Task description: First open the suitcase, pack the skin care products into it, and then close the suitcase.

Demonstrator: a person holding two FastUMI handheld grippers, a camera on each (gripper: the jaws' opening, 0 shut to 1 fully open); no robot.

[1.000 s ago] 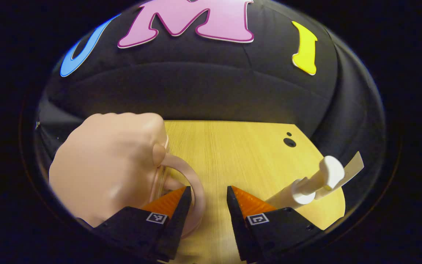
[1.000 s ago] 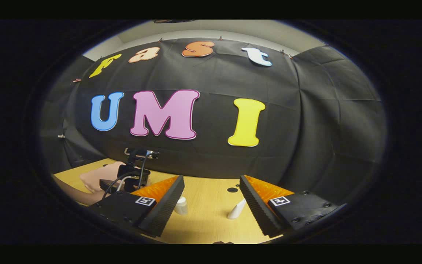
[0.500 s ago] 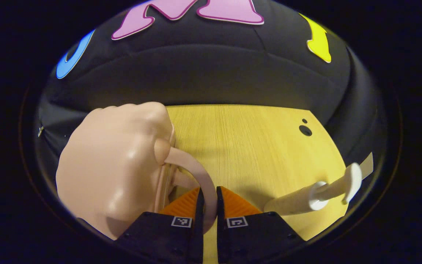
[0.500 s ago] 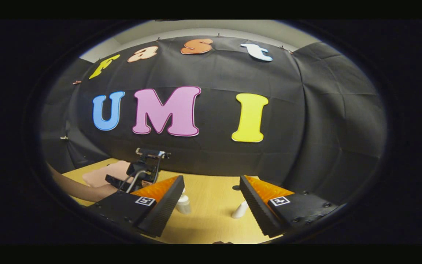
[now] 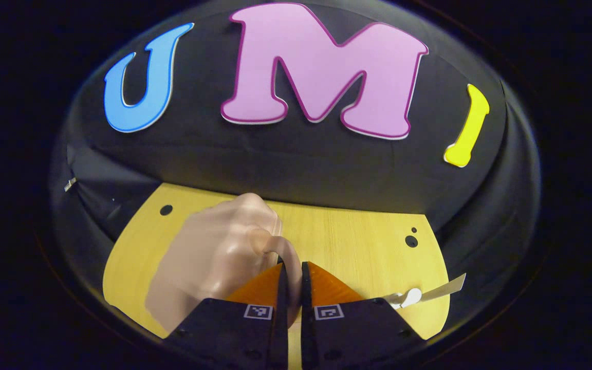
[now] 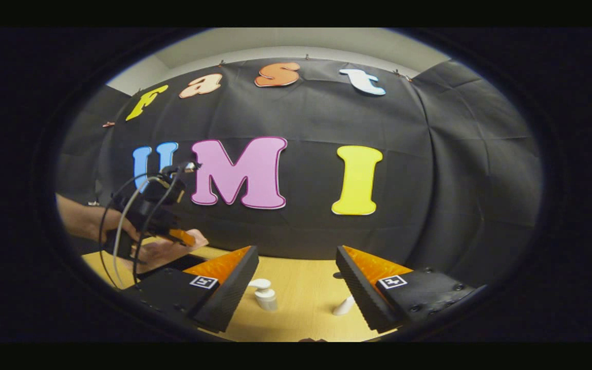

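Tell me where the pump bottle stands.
In the right gripper view, the pump bottle stands on the wooden table, left of the leaning white tube.

The wooden counter (image 5: 357, 241) has small round holes (image 5: 411, 241) near its far corners; black cloth (image 6: 455, 169) hangs behind.

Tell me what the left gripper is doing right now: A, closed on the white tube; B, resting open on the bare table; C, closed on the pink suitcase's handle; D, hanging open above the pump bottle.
C: in the left gripper view the left gripper has both fingers pressed on the curved handle of the pink suitcase, while the white tube lies apart on the table.
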